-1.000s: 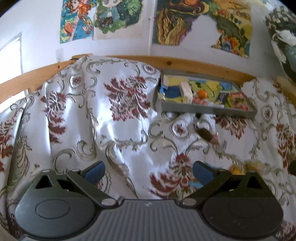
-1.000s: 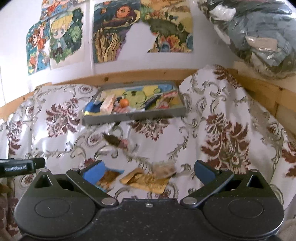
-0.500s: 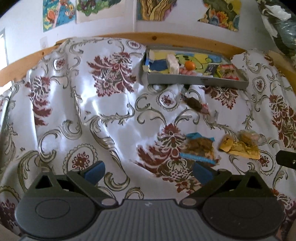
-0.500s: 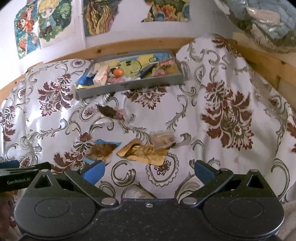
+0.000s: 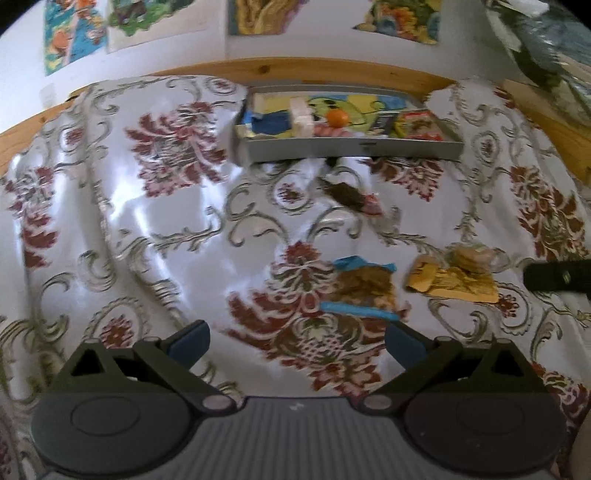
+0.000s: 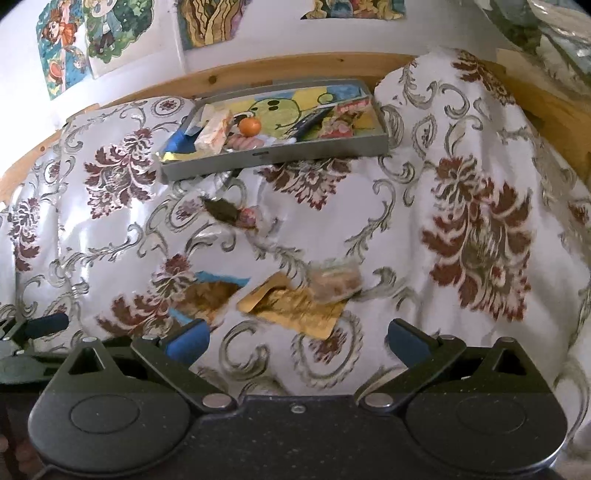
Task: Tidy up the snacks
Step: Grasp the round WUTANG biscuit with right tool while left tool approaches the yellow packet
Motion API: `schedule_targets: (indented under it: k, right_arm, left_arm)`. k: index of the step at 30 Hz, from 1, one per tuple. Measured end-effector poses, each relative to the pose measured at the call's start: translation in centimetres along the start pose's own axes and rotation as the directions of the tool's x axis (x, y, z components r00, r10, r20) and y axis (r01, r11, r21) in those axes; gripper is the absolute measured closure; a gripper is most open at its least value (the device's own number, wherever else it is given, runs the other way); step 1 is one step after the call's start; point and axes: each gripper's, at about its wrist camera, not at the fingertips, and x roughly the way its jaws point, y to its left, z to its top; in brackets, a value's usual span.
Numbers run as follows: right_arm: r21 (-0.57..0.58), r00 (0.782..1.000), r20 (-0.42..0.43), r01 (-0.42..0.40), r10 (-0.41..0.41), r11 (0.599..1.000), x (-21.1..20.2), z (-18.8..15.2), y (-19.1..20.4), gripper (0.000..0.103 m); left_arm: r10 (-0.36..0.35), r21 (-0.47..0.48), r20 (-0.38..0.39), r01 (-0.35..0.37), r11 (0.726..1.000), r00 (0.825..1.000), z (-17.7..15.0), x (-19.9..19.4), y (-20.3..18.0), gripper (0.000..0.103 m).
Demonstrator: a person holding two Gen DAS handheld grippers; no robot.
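A grey tray (image 5: 354, 149) (image 6: 280, 157) at the back of the patterned cloth holds several snacks, among them an orange ball (image 5: 337, 117) (image 6: 249, 126). Loose on the cloth lie a blue-edged snack packet (image 5: 364, 288) (image 6: 207, 295), a gold packet (image 5: 454, 282) (image 6: 295, 306), a clear bag of biscuits (image 5: 474, 256) (image 6: 336, 282) and a dark wrapped sweet (image 5: 349, 195) (image 6: 227, 212). My left gripper (image 5: 295, 339) is open just short of the blue-edged packet. My right gripper (image 6: 295, 341) is open just short of the gold packet. Neither holds anything.
A floral white and maroon cloth (image 5: 155, 229) (image 6: 480, 229) covers the surface in folds. A wooden rail (image 5: 295, 72) (image 6: 280, 68) runs behind the tray, with posters (image 6: 96, 33) on the wall. A bagged bundle (image 5: 554, 48) sits at the upper right.
Both views have tilted down and drawn nearer the loose packets, which now lie just ahead of the fingertips. Both grippers have stayed open.
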Motion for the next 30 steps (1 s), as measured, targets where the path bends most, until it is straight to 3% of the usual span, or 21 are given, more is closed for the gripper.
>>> schedule_targets:
  k: [8,15,20,25,30]
  right_arm:
    - [0.010,0.998,-0.051,-0.040,0.041,0.999,3.4,2.8,-2.9,0.001]
    - [0.027,0.989,-0.055,-0.135,0.136,0.991,6.4,3.8,-4.1,0.002]
    - [-0.058,0.991,-0.066,-0.119,0.115,0.991,8.5,4.6,-3.7,0.008]
    - [-0.073,0.990,-0.100,-0.103,0.096,0.992,10.5,4.7,-3.9,0.017]
    - [-0.077,0.985,-0.144,-0.105,0.093,0.991,11.9,4.6,-4.0,0.028]
  left_arm:
    - [-0.062,0.047,0.015,0.061,0.997,0.998,0.9,2.1,-1.5,0.000]
    - [-0.087,0.082,0.023,0.085,0.993,0.996,1.5,3.8,-2.0,0.000]
    - [-0.129,0.090,0.016,0.127,0.988,0.992,1.8,4.9,-2.5,0.000]
    - [-0.133,0.097,0.015,0.131,0.987,0.991,2.1,6.3,-2.8,0.000]
    - [-0.194,0.103,0.046,0.189,0.977,0.980,2.6,6.6,-3.2,0.000]
